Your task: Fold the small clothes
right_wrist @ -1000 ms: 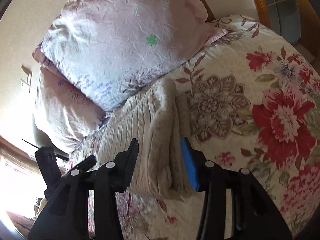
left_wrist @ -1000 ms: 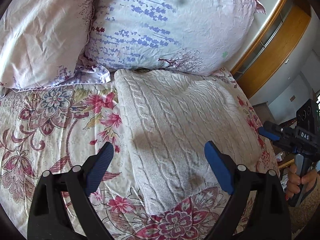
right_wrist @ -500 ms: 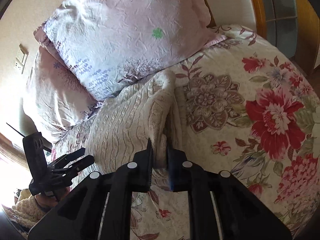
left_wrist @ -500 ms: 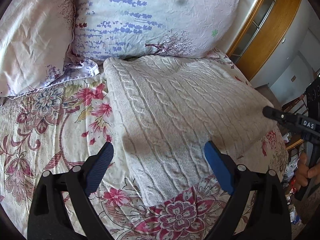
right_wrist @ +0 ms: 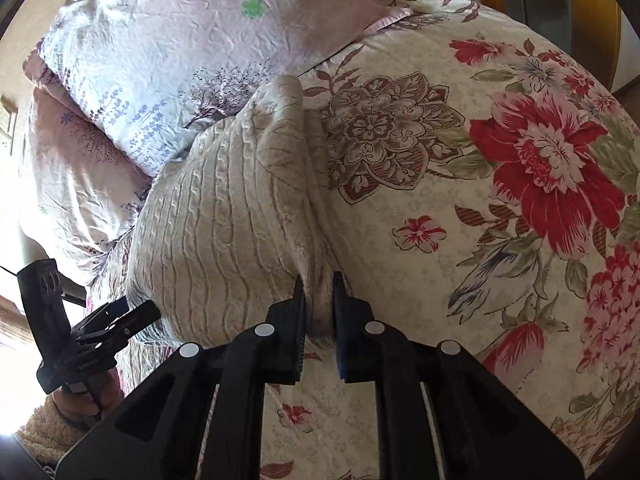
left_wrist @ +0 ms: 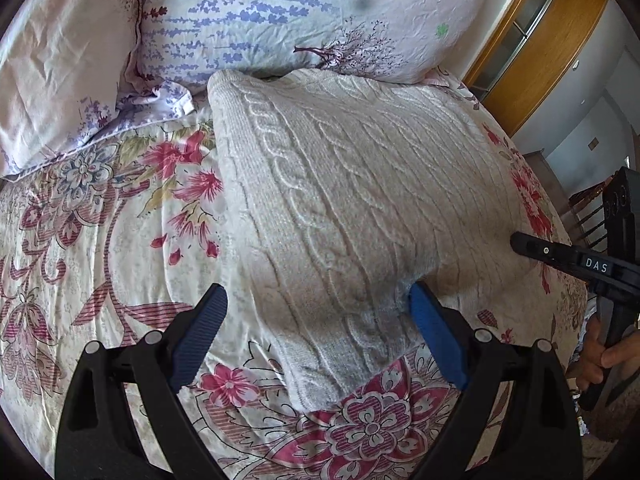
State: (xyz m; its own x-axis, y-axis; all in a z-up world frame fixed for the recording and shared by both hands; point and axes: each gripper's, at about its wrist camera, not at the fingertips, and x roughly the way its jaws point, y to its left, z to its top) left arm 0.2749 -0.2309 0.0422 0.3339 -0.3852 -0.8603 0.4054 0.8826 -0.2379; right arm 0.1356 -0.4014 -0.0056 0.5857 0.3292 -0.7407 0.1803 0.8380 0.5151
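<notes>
A cream cable-knit sweater (left_wrist: 344, 184) lies folded on the flowered bedspread (left_wrist: 80, 248), its far end against the pillows. My left gripper (left_wrist: 316, 300) is open, its blue fingers straddling the sweater's near end just above it. My right gripper (right_wrist: 318, 292) is shut on the sweater (right_wrist: 224, 216) at its near edge, pinching a thick fold of knit and holding it raised. The right gripper also shows in the left wrist view (left_wrist: 520, 242) at the sweater's right side. The left gripper shows small at the lower left of the right wrist view (right_wrist: 136, 314).
Two pillows, one pink (left_wrist: 60, 48) and one with lavender print (left_wrist: 312, 12), stand at the head of the bed. A wooden wardrobe (left_wrist: 536, 48) stands past the bed's right side. The bedspread (right_wrist: 500, 184) stretches wide to the right of the sweater.
My right gripper closed on the sweater's edge and lifted it, bunching the knit. My left gripper moved closer to the sweater's near end and stayed open.
</notes>
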